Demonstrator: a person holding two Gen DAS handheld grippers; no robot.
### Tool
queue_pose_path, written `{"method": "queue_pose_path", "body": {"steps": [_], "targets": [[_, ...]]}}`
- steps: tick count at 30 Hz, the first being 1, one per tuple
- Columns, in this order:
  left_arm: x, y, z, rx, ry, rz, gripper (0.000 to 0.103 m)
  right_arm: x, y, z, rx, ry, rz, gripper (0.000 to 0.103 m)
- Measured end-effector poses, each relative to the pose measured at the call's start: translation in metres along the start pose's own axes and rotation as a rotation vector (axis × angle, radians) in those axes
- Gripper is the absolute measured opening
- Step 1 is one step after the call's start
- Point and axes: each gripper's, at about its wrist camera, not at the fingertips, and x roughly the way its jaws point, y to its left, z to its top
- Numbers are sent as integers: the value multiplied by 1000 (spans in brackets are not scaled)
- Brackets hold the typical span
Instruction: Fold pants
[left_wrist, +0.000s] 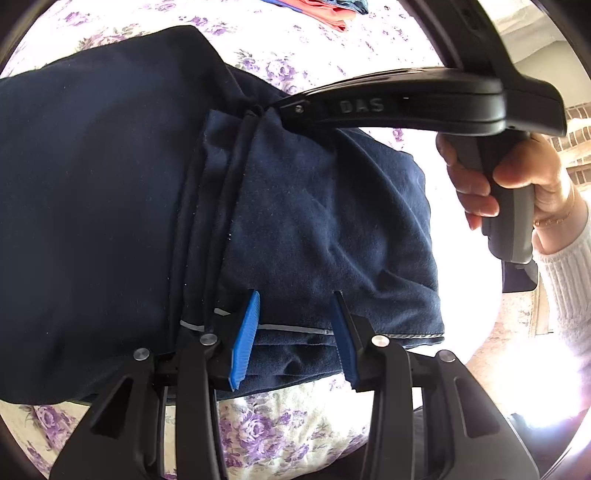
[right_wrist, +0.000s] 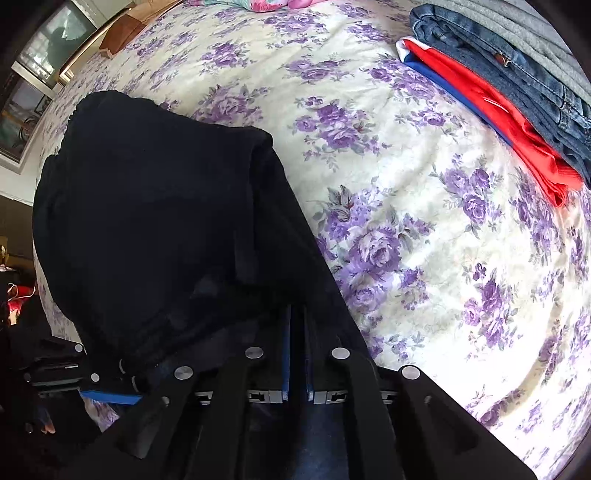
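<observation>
Folding the navy pants on the bed is judged well advanced: the garment lies as a thick, layered bundle across the middle of the left wrist view, one folded flap lying over the rest at centre right. The left claw is seen at the bottom centre, its ribbed blue pads standing partly apart with the lower edge of the fabric bunched between them; whether the pads actually press on the cloth cannot be told. The right claw is seen reaching in from the upper right, its tips nearly together at the gathered top edge of the flap, where a dark cord end is bunched; in its own view only a narrow gap is left between the pads, and dark cloth is seen in it, so a light pinch is judged likely.

For the step to be done well, both corners should be lowered evenly, the flap's edge kept in line with the layer beneath, and the cloth released only once it lies flat, so that no ridge is trapped.

The pants are a soft, matte, fleece-like knit with a thin pale piping near the lower edge. The bedsheet is cream, printed with purple roses. Folded clothes in denim, red and grey are stacked at the upper right of the right wrist view.
</observation>
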Motion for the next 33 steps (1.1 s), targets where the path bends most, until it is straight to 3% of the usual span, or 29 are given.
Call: {"method": "queue_pose_path", "body": {"steps": [1,3,6,8,11,12,13,14,18,21,25,29,31,33], "targets": [[0,1,1,-11,1,-12,38,-5,-3,0,9,-1,-6,15],[-7,5,1,-43,-8,-34,38,-21,-7,-1,52,-25,-9,39],[-35,12,0,-72,-71,-18,49,-69,-15,-13,110,-134,-9,47],[-65,19,-7,-91,-142,-8,62,-100,-17,-36,128,-195,-11,52],[-108,41,-24,-160,-239,37,77,-123,-10,-86,125,-221,12,52],[-122,52,-32,-194,-266,66,79,-123,-5,-105,132,-222,22,42],[-132,62,-40,-227,-284,94,81,-122,-1,-125,143,-231,26,24],[-140,73,-48,-261,-297,125,81,-119,5,-143,159,-231,39,18],[-160,120,-77,-402,-314,199,81,-84,25,-197,240,-236,77,17],[-166,150,-90,-485,-320,208,81,-37,35,-218,247,-140,53,17],[-171,175,-94,-550,-330,208,81,-55,55,-206,137,-140,4,19],[-172,199,-95,-598,-343,195,81,-88,68,-171,98,-280,40,19],[-171,209,-96,-626,-357,165,81,-81,71,-150,111,-319,32,21],[-168,217,-94,-657,-372,126,82,-52,72,-133,125,-274,46,21]]}}
